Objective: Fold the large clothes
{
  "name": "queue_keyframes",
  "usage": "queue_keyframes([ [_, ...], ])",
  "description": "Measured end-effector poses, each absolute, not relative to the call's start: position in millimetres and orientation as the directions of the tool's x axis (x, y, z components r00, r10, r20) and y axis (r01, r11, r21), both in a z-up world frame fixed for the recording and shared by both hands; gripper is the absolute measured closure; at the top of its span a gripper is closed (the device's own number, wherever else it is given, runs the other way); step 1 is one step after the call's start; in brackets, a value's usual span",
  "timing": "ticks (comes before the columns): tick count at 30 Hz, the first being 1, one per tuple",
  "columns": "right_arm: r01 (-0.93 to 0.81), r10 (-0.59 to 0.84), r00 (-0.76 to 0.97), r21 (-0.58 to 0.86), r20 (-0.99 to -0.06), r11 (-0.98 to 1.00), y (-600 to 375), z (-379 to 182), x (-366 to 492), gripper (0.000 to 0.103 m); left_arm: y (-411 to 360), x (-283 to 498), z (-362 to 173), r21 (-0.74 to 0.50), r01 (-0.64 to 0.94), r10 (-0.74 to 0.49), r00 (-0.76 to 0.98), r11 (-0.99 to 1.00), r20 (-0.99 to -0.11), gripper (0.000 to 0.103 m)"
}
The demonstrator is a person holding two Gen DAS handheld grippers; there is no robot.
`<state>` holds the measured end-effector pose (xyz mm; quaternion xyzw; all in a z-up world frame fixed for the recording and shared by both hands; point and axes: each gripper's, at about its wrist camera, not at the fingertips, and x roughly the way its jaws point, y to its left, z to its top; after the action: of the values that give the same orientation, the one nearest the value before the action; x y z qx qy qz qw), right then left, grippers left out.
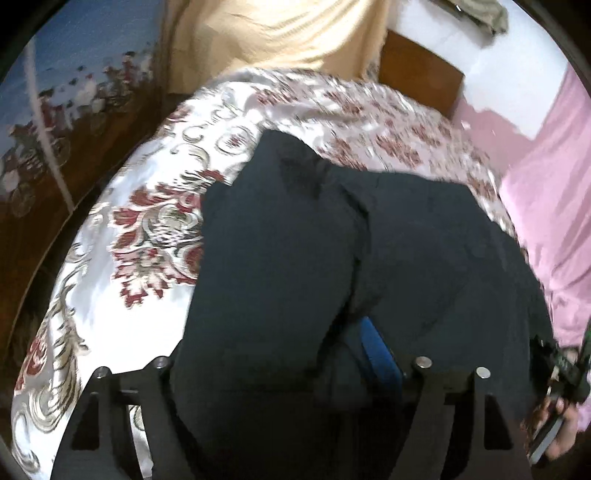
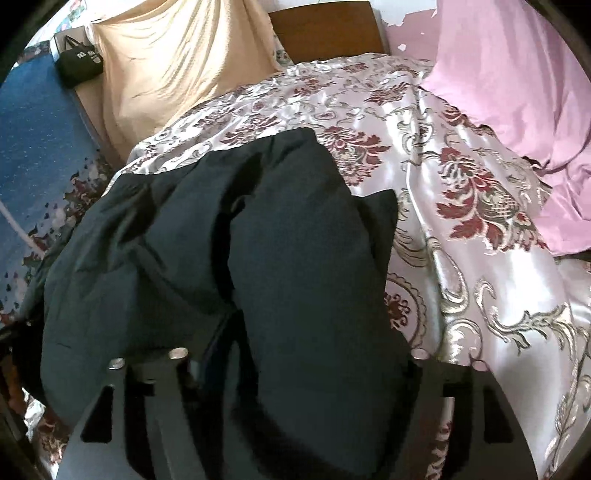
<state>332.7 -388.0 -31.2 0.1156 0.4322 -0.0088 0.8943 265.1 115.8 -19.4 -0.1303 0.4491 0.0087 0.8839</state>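
While spread over a floral bedspread [image 2: 461,155], a dark garment [image 2: 280,236] is gripped by both hand-held grippers. Left hand-held gripper [image 1: 291,369] and right hand-held gripper [image 2: 299,362] are each clamped on its cloth.

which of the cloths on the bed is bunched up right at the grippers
The dark garment, heaped on the floral bedspread; the pink cloth and beige cloth lie farther back.

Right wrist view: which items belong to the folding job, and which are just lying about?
In the job:
- dark navy padded garment
- left tool
- right tool
- floral satin bedspread, the work surface

Lying about:
- pink cloth
- beige draped cloth
- small black bag
- wooden headboard
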Motion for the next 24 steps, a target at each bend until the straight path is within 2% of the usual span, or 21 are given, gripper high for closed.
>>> queue_keyframes([
  [1, 0.122, 0.071, 0.633, 0.19, -0.771, 0.974, -387.5, -29.9, 329.8, 0.013, 116.5, 262.9, -18.2, -0.221, -0.145, -0.091, 0.604, 0.965, -0.792, 0.02],
  [2, 0.127, 0.058, 0.644, 0.182, -0.763, 0.975, -387.3, -26.8, 326.8, 0.009, 117.5, 259.7, -16.6, -0.222, -0.155, -0.083, 0.614, 0.963, -0.785, 0.018],
  [8, 0.116, 0.038, 0.698, 0.165, -0.715, 0.979, -383.6, -8.2, 309.8, 0.003, 111.1, 245.9, -10.6, -0.198, -0.152, -0.055, 0.643, 0.968, -0.764, 0.014],
  [14, 0.089, 0.04, 0.742, 0.158, -0.669, 0.984, -373.0, 6.5, 291.6, 0.002, 99.4, 229.0, 0.2, -0.152, -0.138, -0.018, 0.68, 0.979, -0.733, 0.014],
  [24, 0.042, 0.056, 0.796, 0.147, -0.603, 0.988, -350.2, 27.2, 263.1, 0.002, 98.9, 191.2, 20.1, -0.184, -0.17, 0.01, 0.759, 0.968, -0.65, 0.013],
])
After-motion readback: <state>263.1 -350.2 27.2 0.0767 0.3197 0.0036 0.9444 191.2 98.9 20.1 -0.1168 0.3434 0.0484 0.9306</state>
